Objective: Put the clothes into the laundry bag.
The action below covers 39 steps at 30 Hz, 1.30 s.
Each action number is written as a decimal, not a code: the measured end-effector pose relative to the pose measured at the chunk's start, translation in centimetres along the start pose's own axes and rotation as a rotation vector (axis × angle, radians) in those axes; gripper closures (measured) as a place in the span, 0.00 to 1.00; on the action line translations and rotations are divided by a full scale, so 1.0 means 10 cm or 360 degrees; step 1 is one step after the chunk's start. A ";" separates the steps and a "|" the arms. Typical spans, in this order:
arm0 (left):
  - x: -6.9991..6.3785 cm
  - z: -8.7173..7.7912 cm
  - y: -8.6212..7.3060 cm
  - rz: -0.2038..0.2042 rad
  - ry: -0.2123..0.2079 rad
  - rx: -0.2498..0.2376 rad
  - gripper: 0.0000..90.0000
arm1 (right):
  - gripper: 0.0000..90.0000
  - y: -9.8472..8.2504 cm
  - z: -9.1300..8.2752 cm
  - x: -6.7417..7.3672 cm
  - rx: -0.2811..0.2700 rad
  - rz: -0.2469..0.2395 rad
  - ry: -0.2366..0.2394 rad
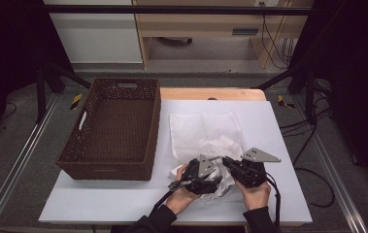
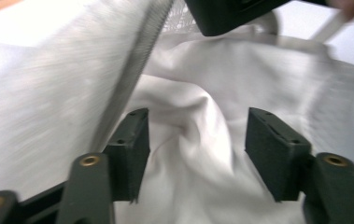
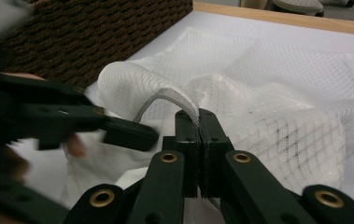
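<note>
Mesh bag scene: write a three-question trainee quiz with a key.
1. True or false: the right gripper is shut on the mesh bag's zipper edge.
2. The left gripper is: A) open over white cloth; B) shut on the basket rim.
3. Fill in: the brown wicker basket sits to the ____ of the bag in the high view.

Key: 1 true; 2 A; 3 left.
</note>
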<state>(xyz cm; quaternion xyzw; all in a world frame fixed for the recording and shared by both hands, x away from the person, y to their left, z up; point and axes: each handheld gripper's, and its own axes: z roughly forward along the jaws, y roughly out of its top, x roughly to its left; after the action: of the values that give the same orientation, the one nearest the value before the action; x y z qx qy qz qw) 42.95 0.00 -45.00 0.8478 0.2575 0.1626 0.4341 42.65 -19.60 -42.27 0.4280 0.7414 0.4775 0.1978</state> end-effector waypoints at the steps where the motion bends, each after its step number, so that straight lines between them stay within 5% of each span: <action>1: 0.01 -0.09 -0.02 0.0010 0.0009 -0.0016 0.41 | 0.98 0.00 0.00 0.00 -0.0001 -0.0005 -0.0001; 6: 0.17 -0.39 -0.19 -0.0010 0.0064 0.0042 0.32 | 0.98 0.00 0.00 0.00 0.0011 -0.0003 -0.0004; 11: 0.34 -0.32 -0.36 -0.0080 0.0110 0.0155 0.32 | 0.98 -0.01 0.01 0.00 0.0018 -0.0005 -0.0003; 15: 0.36 -0.22 -0.41 -0.0124 0.0076 0.0153 0.56 | 0.98 -0.01 0.02 0.00 0.0025 -0.0006 -0.0002; 21: 0.22 -0.13 -0.36 -0.0052 0.0066 0.0146 0.93 | 0.98 -0.01 0.02 0.00 0.0023 -0.0010 0.0000; 25: 0.17 -0.12 -0.31 -0.0033 0.0055 0.0112 0.99 | 0.98 -0.01 0.02 0.00 0.0017 -0.0006 -0.0001; 28: 0.14 -0.14 -0.29 0.0047 0.0137 0.0100 0.96 | 0.98 -0.01 0.02 0.00 0.0020 -0.0008 0.0002; 30: 0.16 -0.15 -0.29 0.0054 0.0184 0.0119 0.63 | 0.98 -0.01 0.01 0.00 0.0020 -0.0006 0.0002; 33: 0.27 -0.16 -0.30 0.0041 0.0240 0.0175 0.42 | 0.98 -0.01 0.01 0.00 0.0021 -0.0004 0.0001; 37: 0.41 -0.08 -0.33 -0.0043 0.0194 0.0236 0.34 | 0.98 -0.01 0.02 0.00 0.0025 -0.0008 0.0002; 39: 0.43 -0.05 -0.34 -0.0087 0.0145 0.0249 0.43 | 0.98 -0.01 0.02 0.00 0.0026 -0.0009 0.0003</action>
<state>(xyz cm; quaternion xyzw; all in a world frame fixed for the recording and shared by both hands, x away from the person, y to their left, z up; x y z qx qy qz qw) 45.17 4.51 -47.30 0.8636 0.3118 0.1685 0.3586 42.75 -19.48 -42.43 0.4271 0.7467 0.4712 0.1948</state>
